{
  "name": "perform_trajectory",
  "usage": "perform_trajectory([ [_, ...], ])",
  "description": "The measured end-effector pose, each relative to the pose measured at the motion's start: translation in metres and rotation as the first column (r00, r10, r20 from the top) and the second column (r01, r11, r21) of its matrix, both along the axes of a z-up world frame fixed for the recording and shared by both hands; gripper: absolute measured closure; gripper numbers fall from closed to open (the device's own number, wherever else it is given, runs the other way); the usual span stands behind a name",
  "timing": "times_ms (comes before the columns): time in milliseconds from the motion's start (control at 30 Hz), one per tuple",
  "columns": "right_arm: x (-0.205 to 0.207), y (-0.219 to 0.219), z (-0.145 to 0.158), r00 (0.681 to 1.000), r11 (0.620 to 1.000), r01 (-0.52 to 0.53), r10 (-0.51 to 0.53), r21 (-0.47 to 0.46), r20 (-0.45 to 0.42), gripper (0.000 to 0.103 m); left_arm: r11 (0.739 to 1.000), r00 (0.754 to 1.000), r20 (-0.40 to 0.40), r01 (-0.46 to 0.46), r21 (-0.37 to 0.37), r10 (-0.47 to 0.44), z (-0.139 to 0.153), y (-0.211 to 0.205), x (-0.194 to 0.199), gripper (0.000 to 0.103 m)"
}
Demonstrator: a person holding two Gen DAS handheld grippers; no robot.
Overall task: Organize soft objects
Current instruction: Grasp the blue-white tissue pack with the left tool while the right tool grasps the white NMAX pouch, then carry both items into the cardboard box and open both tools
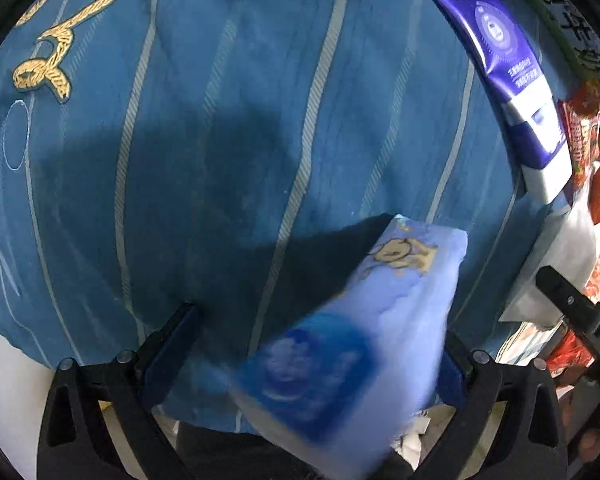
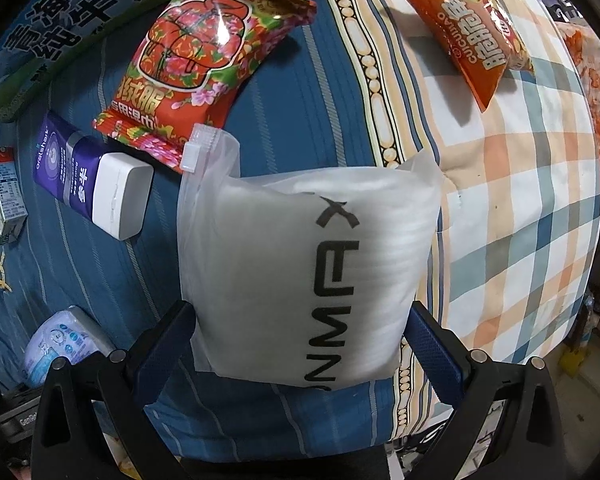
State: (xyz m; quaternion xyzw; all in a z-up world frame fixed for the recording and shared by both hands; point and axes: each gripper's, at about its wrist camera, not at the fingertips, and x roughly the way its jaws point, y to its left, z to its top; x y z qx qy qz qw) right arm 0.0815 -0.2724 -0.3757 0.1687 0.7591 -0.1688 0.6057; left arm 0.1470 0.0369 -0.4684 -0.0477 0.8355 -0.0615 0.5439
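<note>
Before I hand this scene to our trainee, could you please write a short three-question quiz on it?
1. True or false: the purple tube lies on the checked blanket.
2. What sits between the jaws of the right gripper? A) a white zip bag B) a milk carton C) a red flowered packet
3. Fill in: the orange snack packet lies on the ___ blanket.

Key
1. False: it lies on the blue striped cover.
2. A
3. checked
</note>
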Motion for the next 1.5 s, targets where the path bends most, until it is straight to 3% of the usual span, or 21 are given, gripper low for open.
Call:
perform_trajectory([
  [200, 0.002, 0.005, -0.001, 1.0, 1.0, 0.007, -0.007, 0.004, 0.001, 0.0, 0.997, 0.995, 0.071, 0.073, -0.006, -0.072, 0.015, -0.01, -0.002, 0.023],
  [367, 0.006, 0.009, -0.005, 1.0, 1.0, -0.001, 0.001, -0.002, 0.001, 0.001, 0.992, 0.987, 0.101, 0.125, -0.004, -0.124, 0.021, -0.029, -0.007, 0.034],
  [633, 0.003, 0.019, 0.002, 1.0, 1.0, -0.005, 0.006, -0.006, 0.013, 0.011, 0.989, 0.981, 0.131, 0.149, -0.011, -0.146, 0.052, -0.071, -0.008, 0.051],
  [800, -0.004, 0.011, 0.01, 0.999, 0.999, 0.03, -0.031, 0.02, 0.039, 0.019, 0.985, 0.975, 0.147, 0.172, -0.011, -0.168, 0.053, -0.08, -0.009, 0.06],
  [933, -0.01, 0.008, 0.019, 0.997, 0.999, 0.033, -0.035, 0.022, 0.066, 0.03, 0.974, 0.952, 0.207, 0.226, 0.015, -0.225, 0.076, -0.097, -0.02, 0.07],
  [1233, -0.031, 0.008, 0.042, 0.991, 0.999, 0.046, -0.048, 0.021, 0.122, 0.038, 0.949, 0.895, 0.324, 0.311, 0.04, -0.307, 0.133, -0.136, -0.028, 0.074],
  [1500, -0.059, 0.006, 0.082, 0.979, 0.998, 0.054, -0.061, 0.038, 0.194, 0.038, 0.943, 0.863, 0.395, 0.331, 0.032, -0.316, 0.176, -0.155, -0.02, 0.074],
])
